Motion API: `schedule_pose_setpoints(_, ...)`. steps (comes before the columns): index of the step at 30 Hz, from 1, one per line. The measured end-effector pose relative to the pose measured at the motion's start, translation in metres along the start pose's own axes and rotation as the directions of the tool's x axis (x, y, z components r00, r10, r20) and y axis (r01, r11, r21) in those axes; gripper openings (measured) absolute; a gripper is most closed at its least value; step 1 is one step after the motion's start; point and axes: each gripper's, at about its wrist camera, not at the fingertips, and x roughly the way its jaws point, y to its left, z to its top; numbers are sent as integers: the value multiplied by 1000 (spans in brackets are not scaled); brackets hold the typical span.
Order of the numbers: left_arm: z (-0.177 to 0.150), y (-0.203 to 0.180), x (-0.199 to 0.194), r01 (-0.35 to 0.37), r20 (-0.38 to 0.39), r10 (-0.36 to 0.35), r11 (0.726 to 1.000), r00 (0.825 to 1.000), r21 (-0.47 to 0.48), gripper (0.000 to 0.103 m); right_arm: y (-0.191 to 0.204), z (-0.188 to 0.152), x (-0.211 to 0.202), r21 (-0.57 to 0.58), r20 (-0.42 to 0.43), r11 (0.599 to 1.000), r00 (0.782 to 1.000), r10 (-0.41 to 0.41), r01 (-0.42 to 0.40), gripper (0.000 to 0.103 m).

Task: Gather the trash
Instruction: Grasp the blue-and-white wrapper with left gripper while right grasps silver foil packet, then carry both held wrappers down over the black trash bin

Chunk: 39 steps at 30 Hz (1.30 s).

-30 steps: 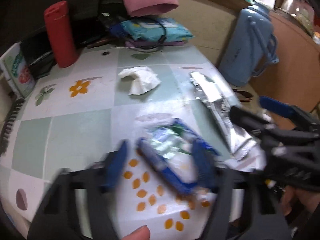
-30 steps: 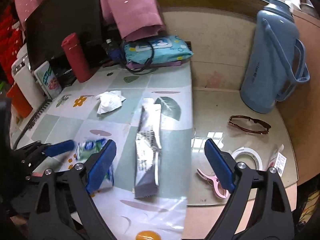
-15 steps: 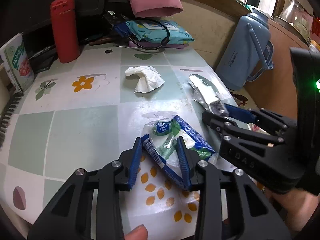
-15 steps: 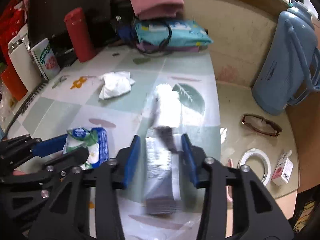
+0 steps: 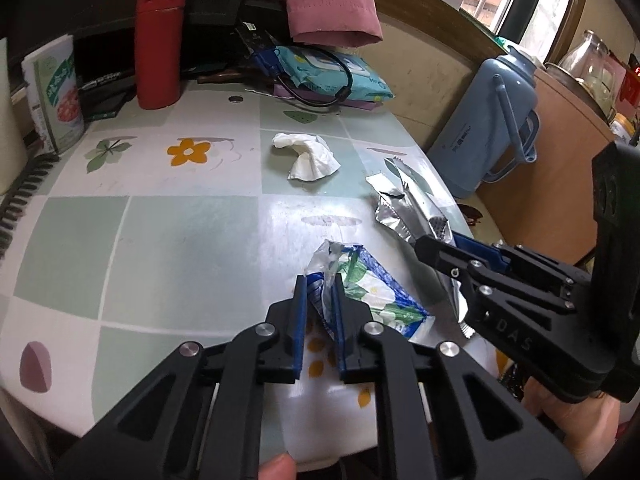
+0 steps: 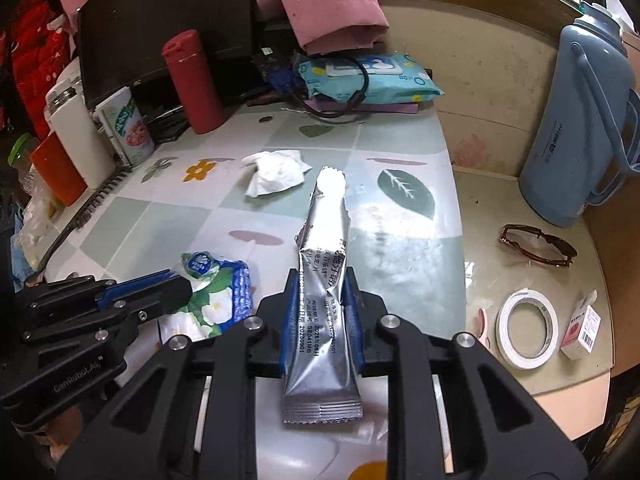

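Worktop (image 5: 160, 240): crumpled tissue (image 5: 308, 156) untouched mid-surface. Right gripper (image 6: 320, 308), wide a second ago, now pinched on silver sachet (image 6: 326, 280). Left gripper (image 5: 320, 308) likewise clamped on blue-green wrapper (image 5: 376, 292), seemingly by one edge. Both ready for lift; tissue remains.

On the table (image 5: 152, 240), my left gripper (image 5: 320, 286) pinches the tissue pack (image 5: 376, 292); right of it my right gripper (image 6: 322, 296) clamps the foil sachet (image 6: 326, 280). Behind both lies the crumpled tissue (image 5: 308, 156) (untouched).
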Motion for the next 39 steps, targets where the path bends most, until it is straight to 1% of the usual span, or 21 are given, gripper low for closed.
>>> schedule_pose_setpoints(4,-3,0,-12,14,18,-14,1000,1000,0,9,4,-5,-9,7,11,1000,1000,8,-8,22)
schedule_pose_setpoints(14,-12,0,-43,22,64,-22,1000,998,-2,8,18,-15,-43,8,59,1000,998,22,-22,22)
schedule_pose_setpoints(21,-27,-4,-74,25,92,-25,1000,995,4,8,32,-37,-75,11,85,999,996,37,-38,22)
schedule_pose_setpoints(24,-40,-7,-89,17,101,-19,1000,995,18,8,42,-52,-90,4,88,999,995,36,-37,22)
schedule_pose_setpoints(29,-68,-4,-109,21,100,-22,1000,995,14,8,59,-78,-112,4,97,999,994,50,-50,22)
schedule_pose_setpoints(34,-104,0,-124,20,86,-21,1000,996,6,8,82,-109,-129,-18,104,998,993,57,-56,22)
schedule_pose_setpoints(39,-142,9,-128,5,57,-4,1000,998,-4,8,99,-145,-134,-20,89,998,994,69,-67,22)
